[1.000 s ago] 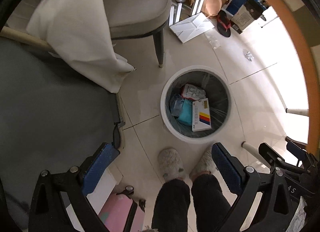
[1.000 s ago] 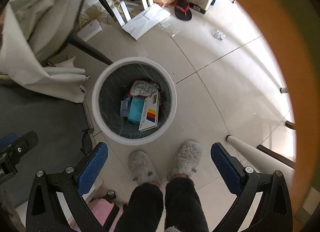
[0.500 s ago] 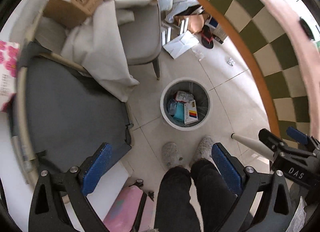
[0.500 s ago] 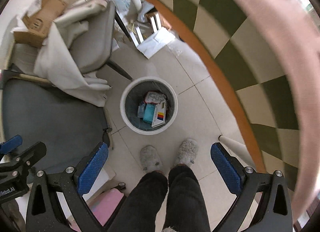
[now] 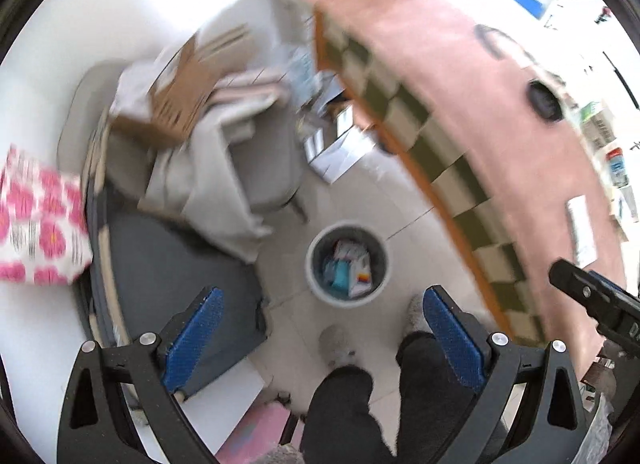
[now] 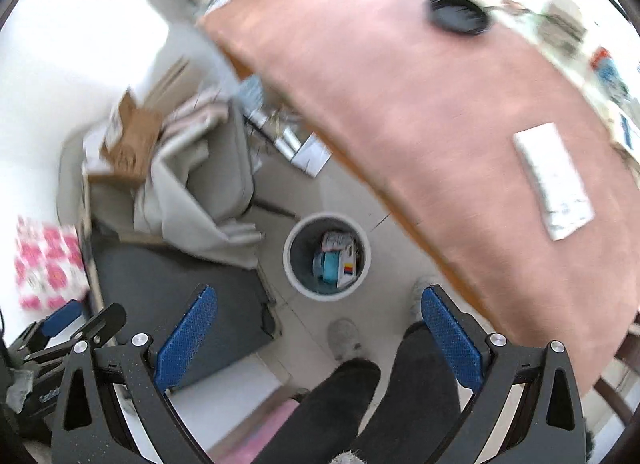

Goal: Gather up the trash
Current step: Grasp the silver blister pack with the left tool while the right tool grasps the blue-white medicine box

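I judge I'm between pickups: my left claw (image 5: 320, 338) and right claw (image 6: 318, 336) both gape empty, the round white-rimmed trash bin (image 6: 289, 264) lies ahead between their tips, and next I must reach the flat white packet (image 6: 554, 180) up-right on the pink bench (image 6: 400, 104).

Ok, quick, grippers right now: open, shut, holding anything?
Left gripper: open, empty.
Right gripper: open, empty.
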### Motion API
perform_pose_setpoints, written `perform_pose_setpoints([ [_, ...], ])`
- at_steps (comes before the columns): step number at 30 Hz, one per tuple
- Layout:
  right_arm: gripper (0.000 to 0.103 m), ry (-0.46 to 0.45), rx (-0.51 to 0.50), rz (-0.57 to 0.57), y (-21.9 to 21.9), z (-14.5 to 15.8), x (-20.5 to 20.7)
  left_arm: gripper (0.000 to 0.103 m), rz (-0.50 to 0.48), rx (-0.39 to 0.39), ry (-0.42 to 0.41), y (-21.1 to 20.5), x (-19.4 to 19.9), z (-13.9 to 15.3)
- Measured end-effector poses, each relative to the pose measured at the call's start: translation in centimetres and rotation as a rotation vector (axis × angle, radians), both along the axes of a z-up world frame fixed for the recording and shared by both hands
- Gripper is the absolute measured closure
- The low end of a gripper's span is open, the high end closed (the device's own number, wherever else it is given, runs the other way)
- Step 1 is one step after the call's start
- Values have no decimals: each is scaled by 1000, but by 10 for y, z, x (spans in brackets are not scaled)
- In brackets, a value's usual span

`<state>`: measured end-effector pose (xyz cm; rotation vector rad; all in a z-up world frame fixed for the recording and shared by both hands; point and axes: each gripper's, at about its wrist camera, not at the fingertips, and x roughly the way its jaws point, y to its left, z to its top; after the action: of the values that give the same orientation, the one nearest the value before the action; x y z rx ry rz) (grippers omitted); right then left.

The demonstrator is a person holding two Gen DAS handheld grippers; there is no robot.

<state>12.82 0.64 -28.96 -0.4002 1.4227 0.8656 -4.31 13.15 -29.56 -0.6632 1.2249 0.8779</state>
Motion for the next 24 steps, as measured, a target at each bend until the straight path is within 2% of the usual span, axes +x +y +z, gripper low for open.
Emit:
perform_pose_setpoints([
  [2,0,-22,-16,-28,-15,9,30,1,-37,9,-13,-2,42,10],
  [5,0,-77,-81,-84,-54,16,100,1,-90,-6,-24,-13,112,13],
  [8,0,-119,-151,-110,-87,9,160,1,-133,-72,-27,-30,186,-1],
  [11,0,-151,-277,-96,-119,-14,232,1,-194,-116,13,-58,260,-24],
  [14,0,-190,-391,-9,-128,-38,275,1,-251,-100,66,-91,320,-44],
  [16,0,-232,-476,94,-131,-57,298,1,-269,-62,100,-107,347,-54],
  [17,0,-246,-517,180,-129,-69,308,1,-276,-49,114,-113,359,-59],
  [19,0,-262,-563,271,-127,-82,317,1,-279,-32,136,-123,376,-68],
  [20,0,-276,-585,354,-123,-90,322,1,-278,-28,145,-125,384,-73],
  [24,0,-315,-628,552,-113,-111,330,1,-256,-26,181,-123,395,-84],
])
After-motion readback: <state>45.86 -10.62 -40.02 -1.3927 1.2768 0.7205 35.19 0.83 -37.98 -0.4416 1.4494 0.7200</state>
